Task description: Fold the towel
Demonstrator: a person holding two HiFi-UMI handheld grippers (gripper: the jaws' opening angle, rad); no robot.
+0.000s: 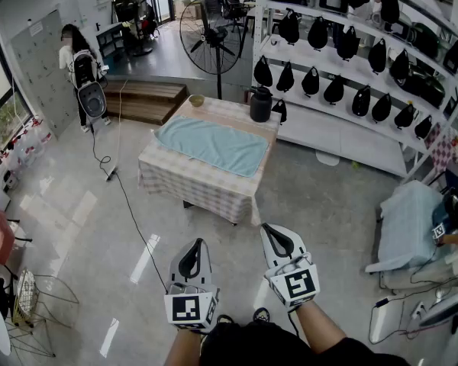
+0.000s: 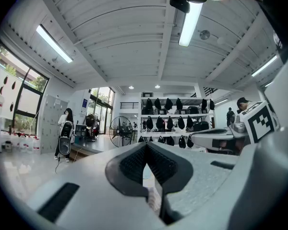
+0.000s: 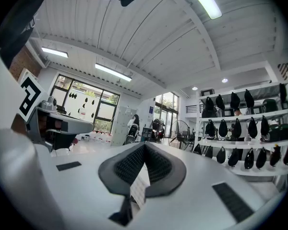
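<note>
I hold both grippers level and side by side over the floor (image 1: 84, 227), well short of the counter (image 1: 195, 187). The left gripper (image 1: 192, 250) has its fingers (image 2: 129, 166) pressed together with nothing between them. The right gripper (image 1: 277, 236) is the same: its fingers (image 3: 127, 166) meet along their whole length and grip nothing. The two grippers sit close to each other but do not touch.

The towel (image 1: 212, 144) is pale blue-green and lies spread flat on the counter, which is draped in a checked cloth. It covers the middle of the top, and a strip of cloth shows all round it. A black jug (image 1: 260, 104) stands at the far right corner, just beyond the towel. A small bowl (image 1: 196, 100) sits at the far edge, near the left corner and apart from the towel.

A fan (image 1: 211, 36) stands behind the counter. To the right, a white rack (image 1: 343, 117) holds rows of black things. A person (image 1: 80, 67) stands far off at the left, and a cable (image 1: 126, 197) runs across the floor beside the counter.
</note>
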